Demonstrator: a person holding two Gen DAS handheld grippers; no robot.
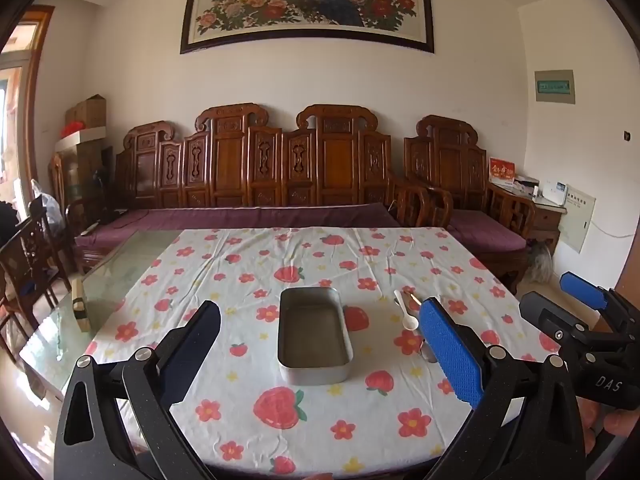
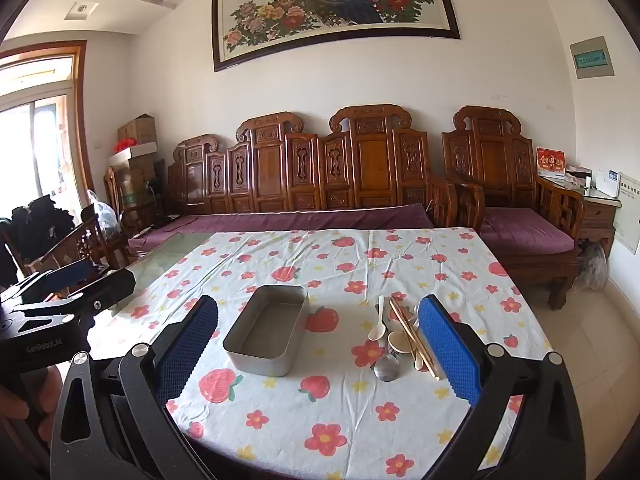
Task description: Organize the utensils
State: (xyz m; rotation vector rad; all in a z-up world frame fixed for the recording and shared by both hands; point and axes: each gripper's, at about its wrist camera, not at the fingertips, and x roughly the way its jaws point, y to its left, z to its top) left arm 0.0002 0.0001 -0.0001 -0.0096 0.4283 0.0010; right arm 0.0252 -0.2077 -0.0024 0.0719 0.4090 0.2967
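Note:
An empty metal tray (image 1: 314,372) (image 2: 256,362) sits mid-table on the flowered cloth. To its right lies a pile of utensils: a white plastic spoon (image 1: 407,315) (image 2: 378,326), wooden chopsticks (image 2: 414,340), a wooden spoon (image 2: 400,341) and a metal spoon (image 2: 386,367). My left gripper (image 1: 320,348) is open, above the near table edge, with the tray between its fingers. My right gripper (image 2: 318,344) is open and empty, its right finger (image 2: 448,348) next to the utensils. It also shows at the right of the left wrist view (image 1: 580,300).
The table (image 2: 320,420) has a strawberry-print cloth; bare glass (image 1: 112,280) shows at its far left with a small wooden block (image 1: 80,308). A carved wooden sofa (image 1: 280,168) stands behind the table. A chair (image 1: 28,256) stands at the left.

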